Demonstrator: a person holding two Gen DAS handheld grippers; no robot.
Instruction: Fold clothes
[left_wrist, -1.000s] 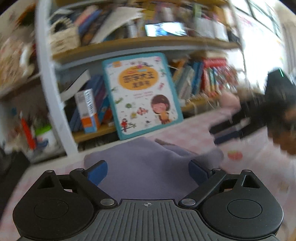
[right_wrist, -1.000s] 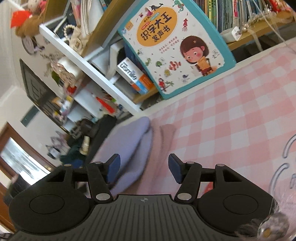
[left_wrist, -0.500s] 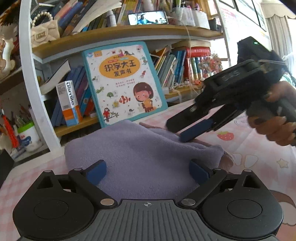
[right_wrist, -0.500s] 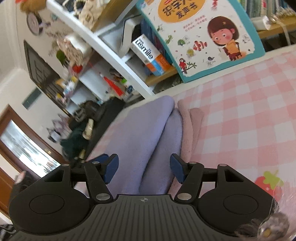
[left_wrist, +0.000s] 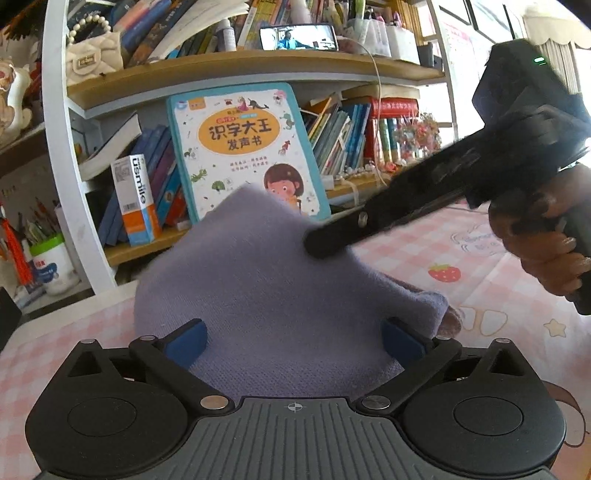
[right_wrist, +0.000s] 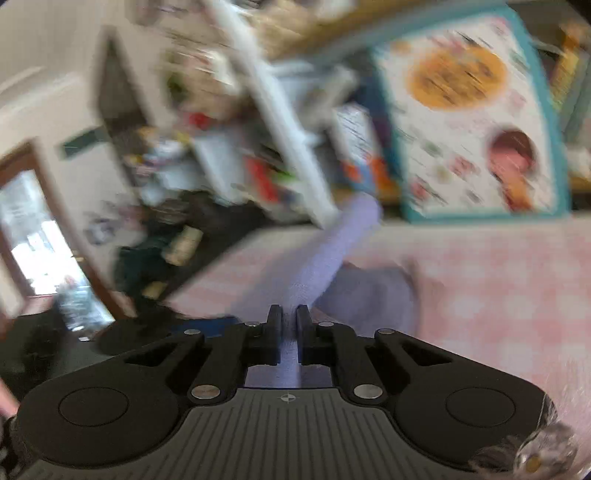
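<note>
The lilac knit garment (left_wrist: 280, 295) is lying on the pink checked bench (left_wrist: 480, 258), one edge being lifted. It is looking soft, light and limp; edges and corners are the sensible holds. The right claw (right_wrist: 290, 317) is pinching that raised edge. The left claw (left_wrist: 293, 341) is spread wide, holding nothing, its fingers straddling the cloth.

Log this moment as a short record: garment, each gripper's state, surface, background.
garment: lavender knit garment, one part lifted off the table, the rest lying on it
right gripper: shut on the garment, fabric pinched between its fingers
left gripper: open, fingers either side of the garment, not gripping
surface: pink checked tablecloth
under the garment: a pink fabric edge shows at its right
background: children's book leaning upright on the bookshelf
image quality: right wrist view is motion-blurred
</note>
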